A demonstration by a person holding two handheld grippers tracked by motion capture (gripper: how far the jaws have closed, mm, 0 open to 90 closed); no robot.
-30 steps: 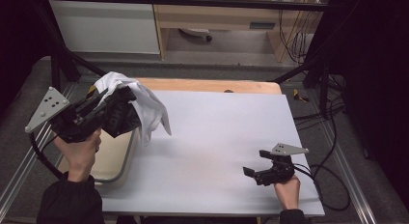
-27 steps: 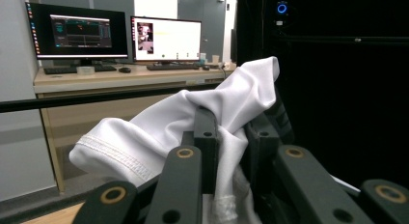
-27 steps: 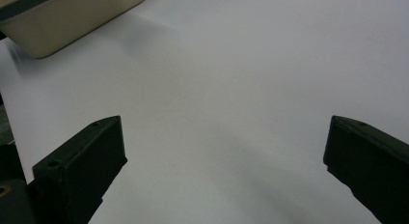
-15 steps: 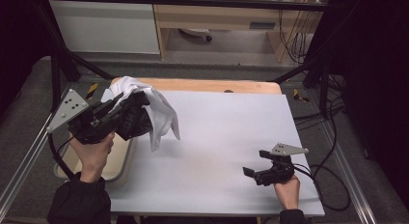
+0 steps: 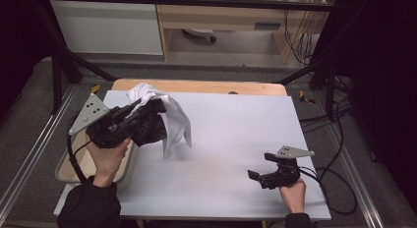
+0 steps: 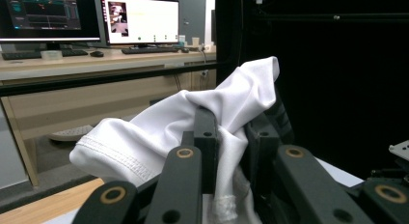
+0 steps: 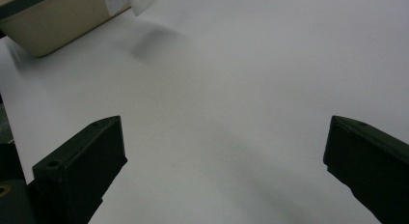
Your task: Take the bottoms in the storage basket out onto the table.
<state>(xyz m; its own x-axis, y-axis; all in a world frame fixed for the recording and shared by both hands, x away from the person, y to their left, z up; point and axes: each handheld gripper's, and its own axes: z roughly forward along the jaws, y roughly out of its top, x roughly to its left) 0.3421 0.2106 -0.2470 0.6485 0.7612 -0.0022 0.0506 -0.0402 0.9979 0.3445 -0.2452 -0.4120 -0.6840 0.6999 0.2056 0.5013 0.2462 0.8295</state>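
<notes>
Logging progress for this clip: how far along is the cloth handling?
Done: the left hand-held gripper is shut on the white cloth and holds it above the table, beside the tray. Left: laying it down; the right hand-held gripper waits open.

One white cloth (image 5: 169,115), one beige tray (image 5: 74,171) at the table's (image 5: 231,139) near left edge, two grippers, left (image 5: 140,115) and right (image 5: 260,175), and two monitors (image 6: 140,19) far behind.

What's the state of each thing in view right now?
left gripper: shut on the white cloth.
white cloth: bunched, lifted, hanging off the jaws above the table.
right gripper: open, nothing between the jaws, low over the table.
tray: at the table's left edge.
</notes>
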